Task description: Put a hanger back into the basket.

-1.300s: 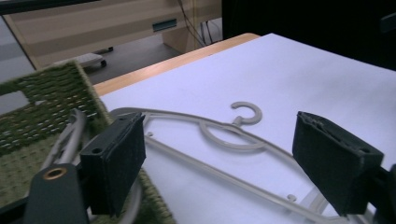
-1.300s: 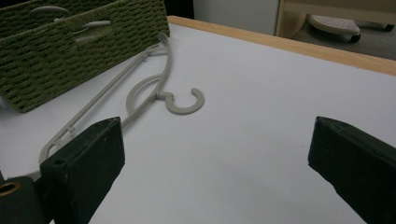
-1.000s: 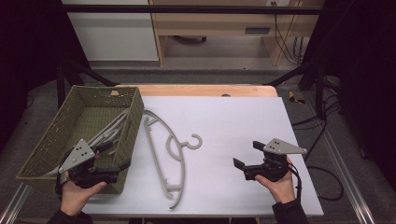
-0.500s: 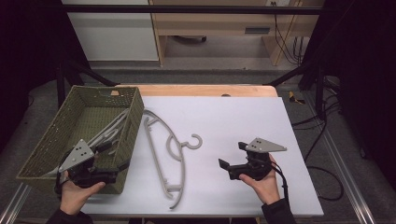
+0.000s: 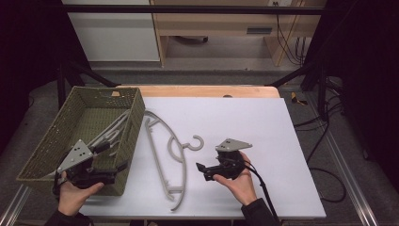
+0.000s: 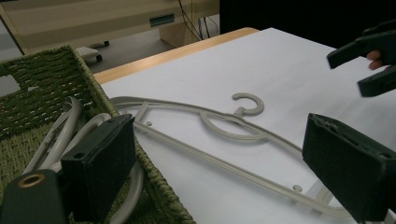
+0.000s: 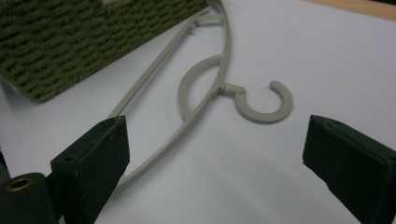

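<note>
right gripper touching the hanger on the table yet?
Apart. In the right gripper view, bare white table shows between the open right gripper and the hanger; its hook lies ahead of the jaws, untouched.

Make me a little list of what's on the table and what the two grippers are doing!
Loose thing: grey plastic hanger lying flat on the white table, its hook toward the right gripper
Container: green woven basket at the table's left, beside the hanger
Inside basket: more grey hangers
Left gripper: open, low at the basket's near corner
Right gripper: open, jaws aimed at the hanger, apart from it
Likely next move: right gripper closes in on the hanger near its hook
</note>
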Available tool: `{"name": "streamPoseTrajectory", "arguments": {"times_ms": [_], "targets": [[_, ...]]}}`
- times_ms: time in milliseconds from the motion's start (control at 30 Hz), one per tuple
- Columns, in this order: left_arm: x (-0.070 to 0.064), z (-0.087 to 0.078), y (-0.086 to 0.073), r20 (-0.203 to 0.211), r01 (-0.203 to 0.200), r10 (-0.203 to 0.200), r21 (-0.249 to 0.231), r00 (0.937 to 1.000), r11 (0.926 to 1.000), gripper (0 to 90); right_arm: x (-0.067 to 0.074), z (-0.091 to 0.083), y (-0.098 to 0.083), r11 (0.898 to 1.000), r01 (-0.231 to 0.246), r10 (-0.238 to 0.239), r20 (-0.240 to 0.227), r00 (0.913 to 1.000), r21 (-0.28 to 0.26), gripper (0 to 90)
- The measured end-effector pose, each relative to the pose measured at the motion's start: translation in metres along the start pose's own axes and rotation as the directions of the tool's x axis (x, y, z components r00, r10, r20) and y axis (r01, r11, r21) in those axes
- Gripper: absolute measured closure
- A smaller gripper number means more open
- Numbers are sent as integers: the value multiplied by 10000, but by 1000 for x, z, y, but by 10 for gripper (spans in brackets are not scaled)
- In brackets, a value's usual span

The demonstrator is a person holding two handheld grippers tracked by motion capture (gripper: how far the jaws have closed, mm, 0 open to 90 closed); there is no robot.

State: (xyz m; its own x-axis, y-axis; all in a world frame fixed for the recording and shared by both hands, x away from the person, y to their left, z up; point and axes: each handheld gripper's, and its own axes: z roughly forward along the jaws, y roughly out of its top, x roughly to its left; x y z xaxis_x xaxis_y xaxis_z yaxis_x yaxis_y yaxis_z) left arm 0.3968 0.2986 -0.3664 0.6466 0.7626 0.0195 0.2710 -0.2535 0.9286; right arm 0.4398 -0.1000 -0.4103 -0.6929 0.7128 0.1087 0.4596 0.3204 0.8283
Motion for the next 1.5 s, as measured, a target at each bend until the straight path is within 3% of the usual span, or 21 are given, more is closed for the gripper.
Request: {"name": "streamPoseTrajectory", "arguments": {"times_ms": [133, 267, 433, 767, 900, 1100, 1167, 1500], "targets": [[2, -2, 0, -31, 29, -29, -13, 10000, 10000, 92, 10, 27, 2, 9981, 59, -50, -157, 9999, 616, 90], [4, -3, 0, -74, 53, -53, -34, 10000, 10000, 92, 19, 46, 4, 9940, 140, -134, -57, 9999, 1083, 98], [5, -4, 0, -124, 97, -97, -15, 9999, 10000, 92, 31, 66, 3, 9885, 153, -163, 53, 9999, 1505, 171], [5, -3, 0, -155, 62, -61, 60, 9999, 10000, 92, 49, 94, -10, 9606, 756, -859, 269, 9959, 2675, 386], [4, -3, 0, -150, 4, -3, 72, 9999, 10000, 93, 51, 97, -13, 9464, 906, -1077, 385, 9934, 3101, 525], [4, -4, 0, -146, 4, -3, 73, 9999, 10000, 94, 49, 93, -13, 9404, 422, -668, 617, 9959, 3373, 566], [4, -4, 0, -141, 3, -2, 64, 9999, 10000, 94, 46, 90, -12, 9328, 359, -684, 784, 9946, 3587, 589], [2, -2, 0, -134, -55, 57, 146, 9999, 9999, 97, 13, 66, -20, 9213, -540, -4, 1399, 9902, 3851, 715]]}}
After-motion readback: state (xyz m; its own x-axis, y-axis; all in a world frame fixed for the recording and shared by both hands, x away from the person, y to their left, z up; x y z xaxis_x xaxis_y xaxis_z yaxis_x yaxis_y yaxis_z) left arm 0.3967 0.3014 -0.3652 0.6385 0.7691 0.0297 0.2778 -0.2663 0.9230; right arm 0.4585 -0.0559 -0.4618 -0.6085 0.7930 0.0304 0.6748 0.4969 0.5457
